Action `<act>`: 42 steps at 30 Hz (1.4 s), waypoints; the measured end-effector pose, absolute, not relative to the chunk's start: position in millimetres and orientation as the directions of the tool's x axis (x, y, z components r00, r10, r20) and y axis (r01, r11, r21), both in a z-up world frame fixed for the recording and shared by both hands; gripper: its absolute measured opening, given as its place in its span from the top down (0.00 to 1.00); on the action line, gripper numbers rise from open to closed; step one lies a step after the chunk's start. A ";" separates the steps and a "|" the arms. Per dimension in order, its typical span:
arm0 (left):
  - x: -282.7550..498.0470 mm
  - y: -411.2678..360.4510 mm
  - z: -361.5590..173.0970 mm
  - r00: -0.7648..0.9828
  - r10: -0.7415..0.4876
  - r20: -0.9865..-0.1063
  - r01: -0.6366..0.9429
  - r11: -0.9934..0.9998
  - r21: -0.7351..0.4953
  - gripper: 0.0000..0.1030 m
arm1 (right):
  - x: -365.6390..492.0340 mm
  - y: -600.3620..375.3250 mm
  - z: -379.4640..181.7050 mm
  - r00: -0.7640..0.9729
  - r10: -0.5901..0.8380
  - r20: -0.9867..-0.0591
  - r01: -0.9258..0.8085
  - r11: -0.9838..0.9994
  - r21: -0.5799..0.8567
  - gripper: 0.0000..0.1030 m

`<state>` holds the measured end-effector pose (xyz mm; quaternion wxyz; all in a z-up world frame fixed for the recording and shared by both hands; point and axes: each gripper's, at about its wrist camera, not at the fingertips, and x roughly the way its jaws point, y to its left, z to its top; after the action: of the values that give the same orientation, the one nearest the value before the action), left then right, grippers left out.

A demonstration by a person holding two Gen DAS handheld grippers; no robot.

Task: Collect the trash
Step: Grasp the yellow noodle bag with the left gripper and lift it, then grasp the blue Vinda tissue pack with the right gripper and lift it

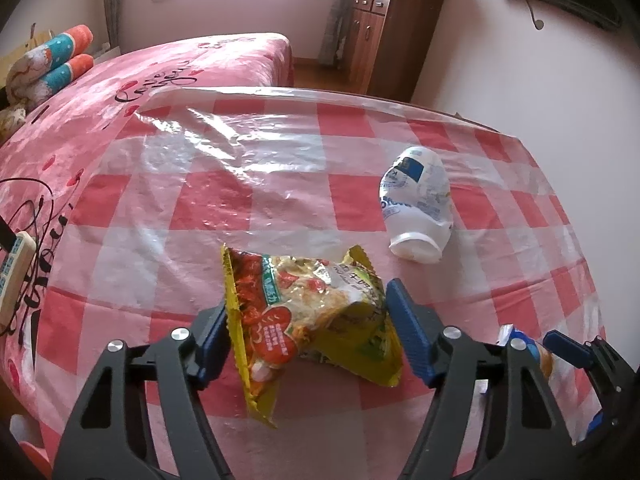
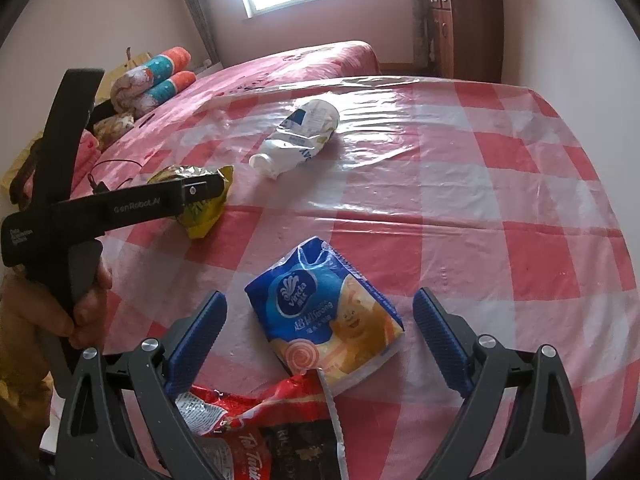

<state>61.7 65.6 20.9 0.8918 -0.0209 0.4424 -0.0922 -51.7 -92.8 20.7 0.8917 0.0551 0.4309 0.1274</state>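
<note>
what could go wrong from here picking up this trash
The left claw has the yellow noodle wrapper between its fingers, but the crinkled foil looks slippery and may slide out when lifted. The right claw straddles the blue tissue pack with open jaws; the red snack bag overlaps its near edge and may get pinched too.

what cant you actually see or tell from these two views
- Red snack wrapper, right wrist view: cut off by the bottom edge and partly covered by the right claw.
- Yellow noodle packet: in the right wrist view the left claw hides most of it.
- Blue tissue pack: in the left wrist view only a sliver shows behind the claw's arm.
- White bottle: label print too small to read.
</note>
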 end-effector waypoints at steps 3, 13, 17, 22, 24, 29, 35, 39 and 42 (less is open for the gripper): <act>60.5 66.2 20.9 0.597 -0.184 -0.781 0.143 0.982 -0.123 0.37 | -52.0 -90.1 20.7 0.594 0.258 -0.762 -0.184 0.966 0.183 0.10; 56.3 69.8 20.1 0.617 -0.198 -0.762 0.144 0.980 -0.139 0.44 | -55.7 -79.1 19.7 0.602 0.193 -0.775 -0.203 0.975 0.085 0.28; 53.8 71.3 20.8 0.618 -0.203 -0.759 0.145 0.979 -0.144 0.45 | -57.2 -79.9 19.3 0.604 0.191 -0.774 -0.216 0.974 0.072 0.34; 46.9 72.9 23.7 0.620 -0.207 -0.756 0.149 0.978 -0.145 0.46 | -56.8 -84.4 20.1 0.607 0.209 -0.767 -0.225 0.971 0.086 0.44; 42.0 74.4 25.7 0.625 -0.209 -0.752 0.149 0.978 -0.148 0.47 | -58.3 -86.3 20.9 0.609 0.218 -0.763 -0.231 0.969 0.092 0.47; 28.1 77.1 31.5 0.632 -0.224 -0.742 0.162 0.974 -0.156 0.47 | -63.3 -91.4 24.2 0.624 0.226 -0.748 -0.234 0.967 0.097 0.60; 6.2 79.6 39.2 0.637 -0.240 -0.733 0.178 0.970 -0.164 0.47 | -66.0 -97.8 27.9 0.642 0.234 -0.731 -0.223 0.968 0.114 0.78; -7.8 80.4 42.4 0.637 -0.250 -0.729 0.187 0.968 -0.168 0.47 | -66.6 -103.4 29.5 0.648 0.240 -0.723 -0.213 0.968 0.131 0.88; -19.3 81.9 45.8 0.640 -0.261 -0.723 0.197 0.965 -0.174 0.47 | -67.4 -109.8 29.9 0.645 0.264 -0.717 -0.205 0.964 0.170 0.92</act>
<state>-19.3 81.9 45.8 0.9047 -0.0395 0.4050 -0.1266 -67.4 -109.8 29.9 0.9062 0.0368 0.4010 0.1292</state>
